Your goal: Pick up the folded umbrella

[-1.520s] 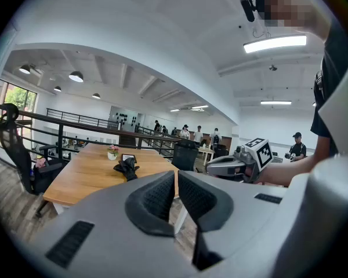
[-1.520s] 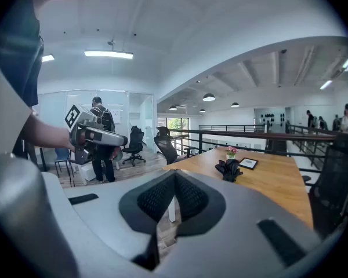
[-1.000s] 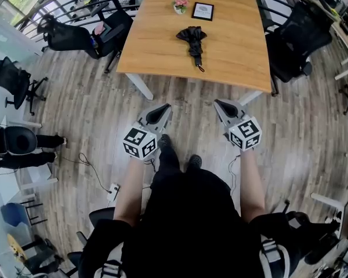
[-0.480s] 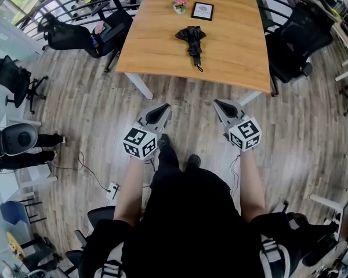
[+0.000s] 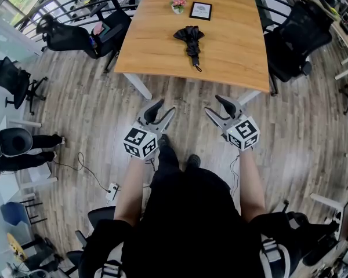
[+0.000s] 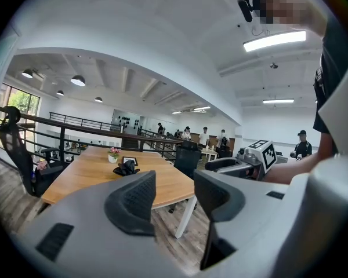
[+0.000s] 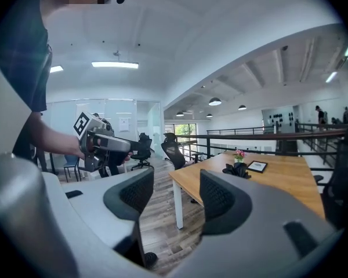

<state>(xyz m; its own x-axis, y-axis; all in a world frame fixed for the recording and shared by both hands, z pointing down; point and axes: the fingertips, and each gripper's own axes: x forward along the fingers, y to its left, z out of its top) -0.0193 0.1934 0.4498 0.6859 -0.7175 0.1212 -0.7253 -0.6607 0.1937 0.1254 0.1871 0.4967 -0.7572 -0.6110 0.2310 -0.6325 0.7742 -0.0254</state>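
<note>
The folded black umbrella lies on the wooden table, handle strap towards the near edge. It appears small and far off in the left gripper view and the right gripper view. Both grippers hang over the floor short of the table, well apart from the umbrella. My left gripper has its jaws opening, with nothing between them. My right gripper is opening too, also empty.
A small flower pot and a framed picture stand behind the umbrella. Black office chairs flank the table at left and right. A railing runs behind the table. A cable lies on the wood floor.
Both grippers' jaws were shut in the earlier frames and now stand apart. The hands have stayed where they were.
</note>
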